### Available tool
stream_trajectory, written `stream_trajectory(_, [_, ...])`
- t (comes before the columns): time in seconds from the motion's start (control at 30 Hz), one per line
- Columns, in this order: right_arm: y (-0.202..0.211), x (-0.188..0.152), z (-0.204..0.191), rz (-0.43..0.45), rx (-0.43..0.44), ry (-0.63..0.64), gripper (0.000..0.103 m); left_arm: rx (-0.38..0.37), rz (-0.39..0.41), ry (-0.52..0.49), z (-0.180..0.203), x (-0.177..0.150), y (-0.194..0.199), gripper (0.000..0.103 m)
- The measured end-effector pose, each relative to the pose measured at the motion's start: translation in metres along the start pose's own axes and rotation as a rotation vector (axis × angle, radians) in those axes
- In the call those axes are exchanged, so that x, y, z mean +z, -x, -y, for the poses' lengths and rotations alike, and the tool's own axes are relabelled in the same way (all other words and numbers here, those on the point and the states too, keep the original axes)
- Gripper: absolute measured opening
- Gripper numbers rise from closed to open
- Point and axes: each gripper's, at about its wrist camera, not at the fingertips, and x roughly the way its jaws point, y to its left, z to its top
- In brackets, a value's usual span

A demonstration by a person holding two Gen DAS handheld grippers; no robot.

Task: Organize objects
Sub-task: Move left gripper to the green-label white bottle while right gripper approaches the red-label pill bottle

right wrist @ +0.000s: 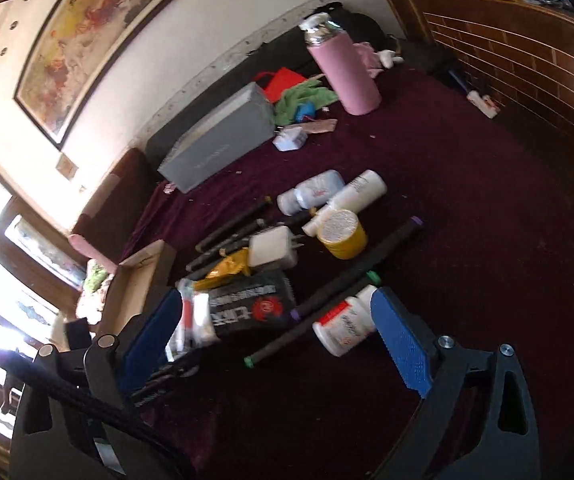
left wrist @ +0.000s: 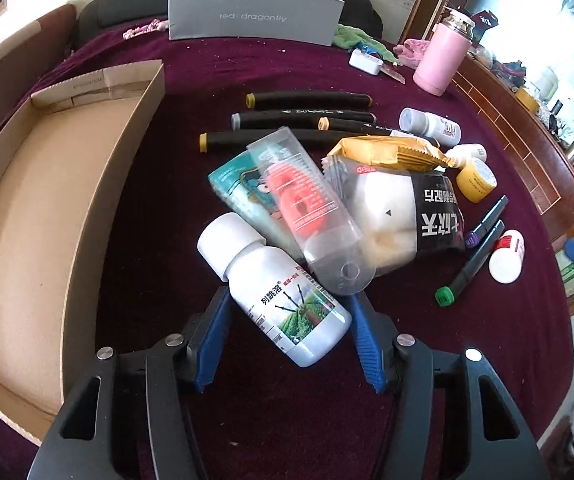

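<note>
Surface: a table (left wrist: pixel 191 80) under a dark plum cloth, napped and flecked with pale crumbs.

Tray: a shallow cardboard box (left wrist: pixel 39 208), plain brown, straight-walled, at the left edge of the left view; its floor is bare. A wide strip of open cloth runs between its right wall and the pile.

Pile, centre: a white plastic bottle (left wrist: pixel 287 300) with a broad cap and printed label, smooth and cylindrical, lying on its side nearest the camera. Its cap end touches a clear plastic tube (left wrist: pixel 307 208) holding something coral. Under the tube is a teal packet (left wrist: pixel 235 192); beside it a glossy black snack bag (left wrist: pixel 415 212) and a crinkled yellow wrapper (left wrist: pixel 387 152).

Behind: four black marker pens (left wrist: pixel 311 100) lie roughly parallel. To the right sits a squat yellow jar (left wrist: pixel 477 178).

Far edge: a grey box (left wrist: pixel 255 16) and a pink flask (left wrist: pixel 441 60), upright.

Left gripper (left wrist: pixel 287 304): ribbed blue pads stand on either side of the white bottle at middling width; whether they press on it I cannot tell.

Right gripper (right wrist: pixel 279 332): spread wide and holding nothing, above a small red-labelled white bottle (right wrist: pixel 343 328) and two dark pens (right wrist: pixel 319 320). Open cloth lies to its right.
</note>
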Motion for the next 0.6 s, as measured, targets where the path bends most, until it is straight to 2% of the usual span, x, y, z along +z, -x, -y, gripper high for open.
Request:
stream_trajectory(0.17, [-0.004,-0.003,0.015,-0.025,-0.032,-0.036,0.096,0.031,0.011,0.009,-0.004,0.009,-0.002,0.052])
stream_trajectory(0.3, [-0.01,-0.004,0.019,-0.053,-0.031,-0.055,0.096,-0.012,-0.011,0.051,-0.007,0.017,-0.006,0.052])
stream_trajectory(0.43, [-0.013,-0.005,0.019,-0.065,-0.042,-0.054,0.096,0.043,0.009,0.027,-0.003,0.019,-0.015,0.052])
stream_trajectory(0.5, [-0.014,-0.005,0.021,-0.066,-0.054,-0.063,0.096,0.077,0.033,-0.02,0.003,0.016,-0.016,0.048])
stream_trajectory(0.53, [-0.014,-0.005,0.022,-0.066,-0.061,-0.07,0.096,0.093,0.048,-0.033,0.003,0.014,-0.015,0.035])
stream_trajectory(0.6, [-0.015,-0.006,0.025,-0.071,-0.078,-0.086,0.096,0.041,0.05,-0.031,-0.003,0.011,-0.011,0.031])
